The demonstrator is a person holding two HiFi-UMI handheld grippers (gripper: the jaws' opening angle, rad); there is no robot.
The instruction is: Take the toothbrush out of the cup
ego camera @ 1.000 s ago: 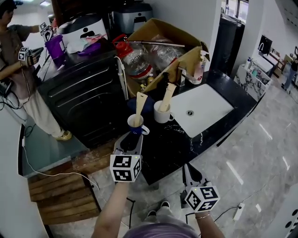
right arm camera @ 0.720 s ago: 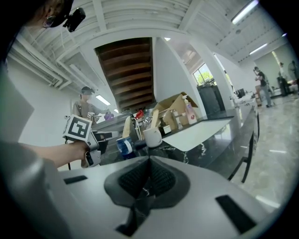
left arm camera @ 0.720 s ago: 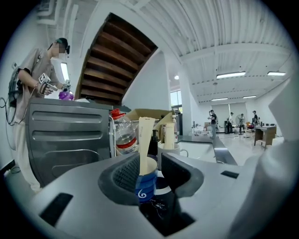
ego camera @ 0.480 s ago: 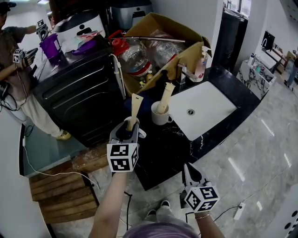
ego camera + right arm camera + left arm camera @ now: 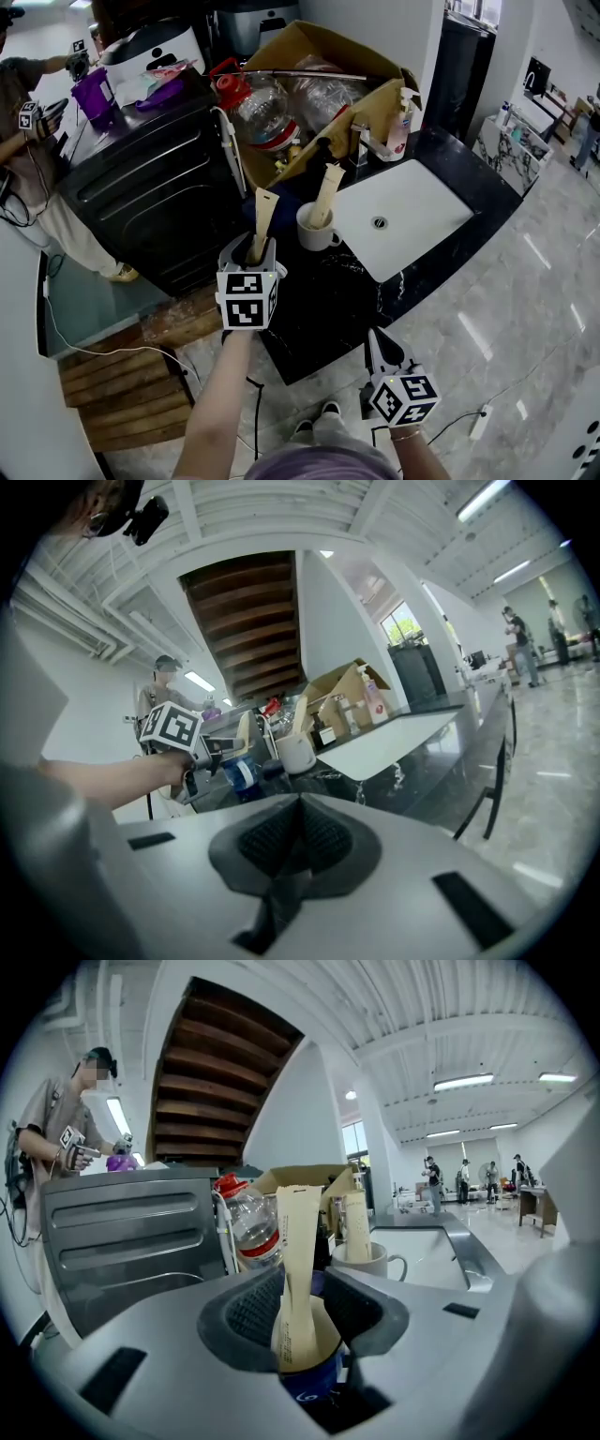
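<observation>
A blue cup (image 5: 314, 1387) holds a toothbrush in a tan paper sleeve (image 5: 298, 1241), which stands upright out of it. My left gripper (image 5: 302, 1321) is shut on this cup, a jaw on each side. In the head view the left gripper (image 5: 251, 247) is at the near left edge of the black counter (image 5: 328, 291), with the sleeved toothbrush (image 5: 262, 212) sticking up above it. A white mug (image 5: 314, 231) with a second sleeved toothbrush stands further back beside the sink. My right gripper (image 5: 378, 339) hangs low, off the counter's front, shut and empty; its pads meet in the right gripper view (image 5: 298, 832).
A white sink (image 5: 403, 220) is set in the counter at the right. Behind it stand an open cardboard box (image 5: 319, 56), a large clear jug (image 5: 258, 112) and a pump bottle (image 5: 398, 131). A black appliance (image 5: 141, 178) is at the left, where a person (image 5: 19, 112) works.
My left gripper has carried the blue cup and its toothbrush left and toward me, away from the white mug. The right gripper has hardly moved.
</observation>
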